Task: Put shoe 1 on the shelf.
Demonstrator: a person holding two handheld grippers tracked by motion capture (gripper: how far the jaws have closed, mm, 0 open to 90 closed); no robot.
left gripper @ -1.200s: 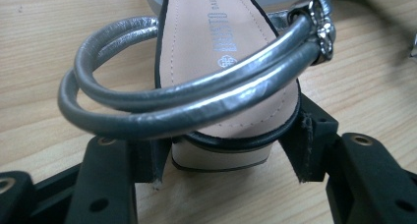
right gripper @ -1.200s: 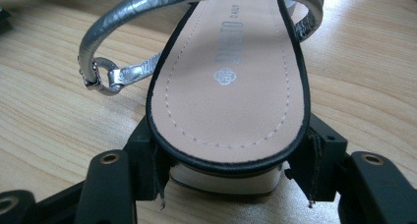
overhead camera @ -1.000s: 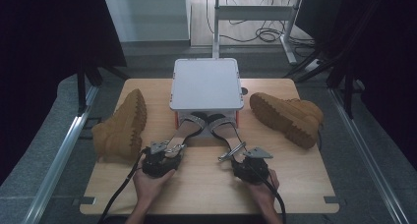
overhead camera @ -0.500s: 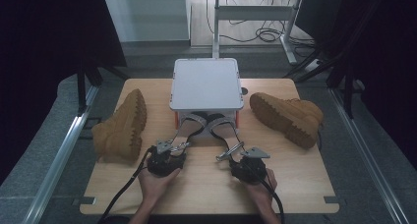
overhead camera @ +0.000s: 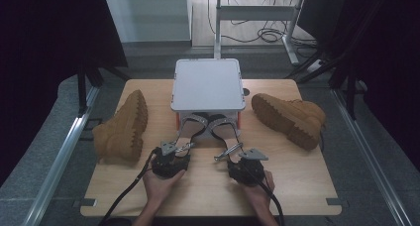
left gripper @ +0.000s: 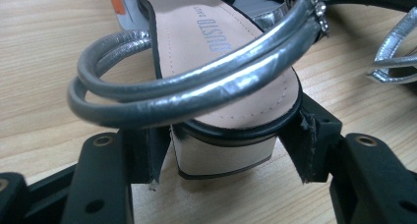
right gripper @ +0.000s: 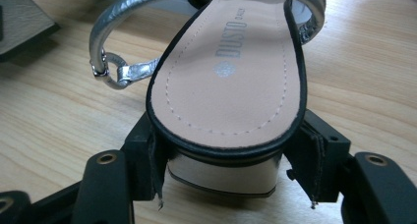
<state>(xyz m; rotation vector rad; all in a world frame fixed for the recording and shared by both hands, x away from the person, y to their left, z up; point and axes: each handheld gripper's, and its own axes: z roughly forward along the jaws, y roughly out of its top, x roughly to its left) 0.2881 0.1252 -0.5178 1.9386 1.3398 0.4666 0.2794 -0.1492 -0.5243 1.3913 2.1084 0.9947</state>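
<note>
Two silver strappy sandals lie side by side on the wooden table (overhead camera: 208, 191), toes tucked under a grey-white box (overhead camera: 208, 84). My left gripper (overhead camera: 180, 145) is shut on the block heel of the left sandal (overhead camera: 190, 127). In the left gripper view its pads (left gripper: 305, 145) press both sides of that heel, below the pink insole (left gripper: 196, 32) and a double silver strap. My right gripper (overhead camera: 231, 153) is shut on the heel of the right sandal (overhead camera: 223, 129). The right gripper view shows the heel (right gripper: 221, 177) clamped under the insole (right gripper: 236, 71).
A tan boot (overhead camera: 121, 127) lies at the table's left and another tan boot (overhead camera: 292, 114) at the right. The box stands at the centre back on orange feet. Metal rails run along both sides of the table, and bare wood lies between the hands.
Both hands have edged slightly toward each other. The sandals and boots stay where they were.
</note>
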